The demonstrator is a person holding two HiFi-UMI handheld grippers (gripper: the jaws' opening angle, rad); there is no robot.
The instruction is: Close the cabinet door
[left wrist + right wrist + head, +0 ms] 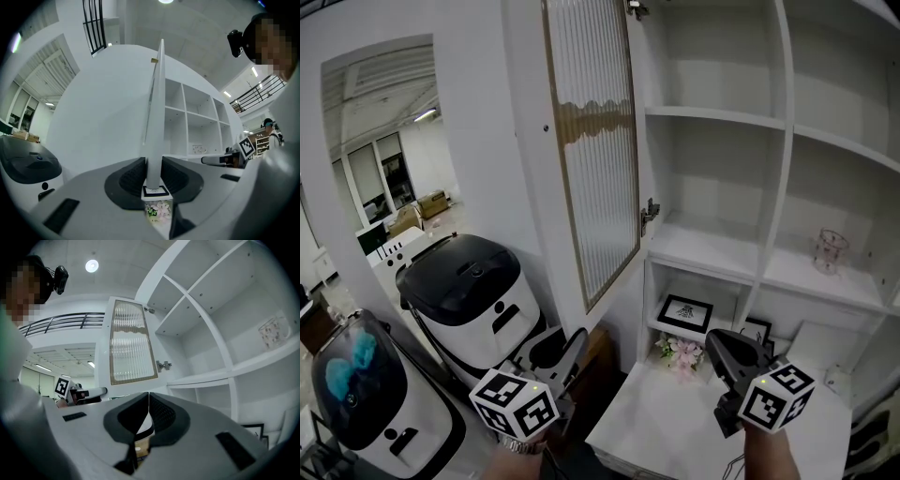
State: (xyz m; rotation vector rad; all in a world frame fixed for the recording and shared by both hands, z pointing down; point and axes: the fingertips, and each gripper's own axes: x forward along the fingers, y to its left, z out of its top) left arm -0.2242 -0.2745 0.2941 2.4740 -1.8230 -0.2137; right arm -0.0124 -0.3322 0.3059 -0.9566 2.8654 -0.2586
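Observation:
The cabinet door (595, 150), white-framed with a ribbed glass panel, stands swung open to the left of the white shelf cabinet (783, 122). In the left gripper view I see the door (157, 117) edge-on, with its lower free edge between the jaws of my left gripper (153, 176). Both dark pads (132, 174) lie against it. From the head view the left gripper (574, 345) sits just under the door's bottom corner. My right gripper (722, 349) hovers in front of the lower shelves, shut with nothing in it. The right gripper view shows its jaws (148, 401) closed together and the door (129, 348) beyond.
A metal hinge (649, 214) joins the door to the cabinet. A glass cup (830, 251) stands on a middle shelf. A framed picture (684, 312) and small flowers (680, 352) sit in the lower compartment. Two black-and-white appliances (473, 300) (366, 394) stand at the left.

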